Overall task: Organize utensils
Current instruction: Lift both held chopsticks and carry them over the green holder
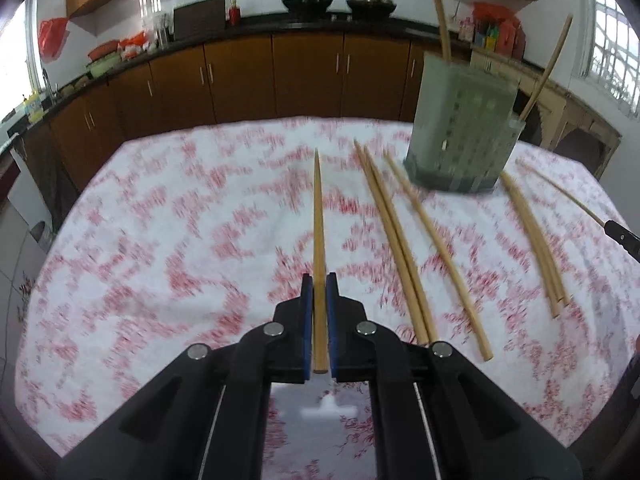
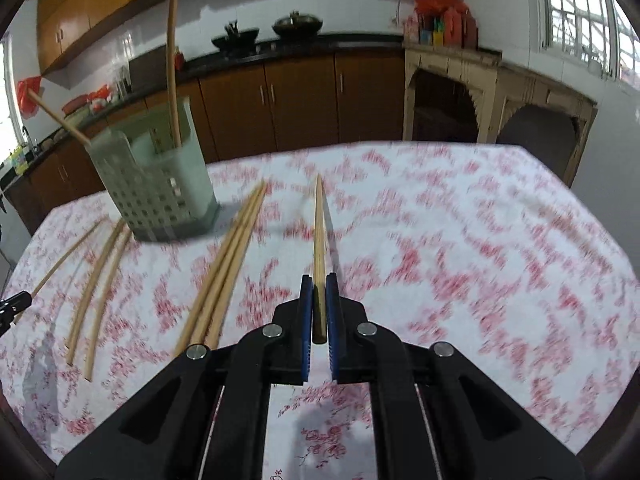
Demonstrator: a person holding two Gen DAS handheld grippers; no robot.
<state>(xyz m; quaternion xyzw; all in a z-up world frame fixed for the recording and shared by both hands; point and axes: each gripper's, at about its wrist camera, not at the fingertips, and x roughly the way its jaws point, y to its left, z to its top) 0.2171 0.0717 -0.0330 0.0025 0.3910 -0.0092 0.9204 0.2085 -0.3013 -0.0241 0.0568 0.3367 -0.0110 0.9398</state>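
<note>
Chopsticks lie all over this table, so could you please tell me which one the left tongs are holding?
The lone chopstick left of the others, clamped between the left tongs and pointing straight ahead; the rest lie loose near the holder.

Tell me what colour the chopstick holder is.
Pale grey-green, the chopstick holder shows best in the right wrist view.

I see daylight pouring in from the blown-out windows (image 2: 580,20) at the frame sides, leaving the kitchen evenly bright with soft shadows, while motion blur smears the floral cloth (image 1: 180,240) on the bench and fisheye curvature bends and darkens every edge.
</note>
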